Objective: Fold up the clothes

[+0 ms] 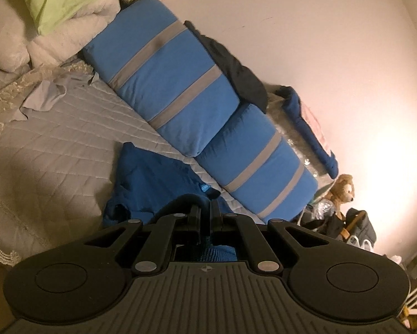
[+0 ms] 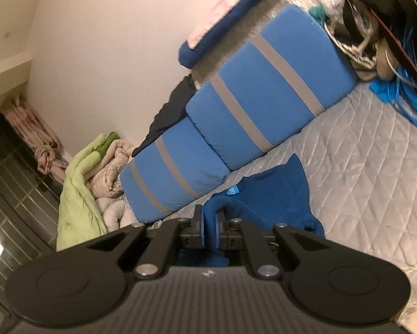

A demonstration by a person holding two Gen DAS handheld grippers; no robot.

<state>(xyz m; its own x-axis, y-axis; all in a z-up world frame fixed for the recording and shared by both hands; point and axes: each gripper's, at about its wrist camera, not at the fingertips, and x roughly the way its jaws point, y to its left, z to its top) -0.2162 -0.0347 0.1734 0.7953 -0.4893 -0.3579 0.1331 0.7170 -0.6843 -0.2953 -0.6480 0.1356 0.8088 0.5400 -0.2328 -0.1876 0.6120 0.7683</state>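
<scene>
Left gripper (image 1: 207,208) clamped on an edge of the blue garment (image 1: 155,178), right gripper (image 2: 211,222) likewise pinched shut on a fold of the same cloth (image 2: 266,194), each holding its own part. Beyond both grippers, spread on the quilted bed (image 1: 58,150), on the near side of the blue striped bolster (image 1: 163,83), its label toward that bolster. Probably neither hand nearer, so a joint carry toward or away from the bolster to lay the fold.
</scene>
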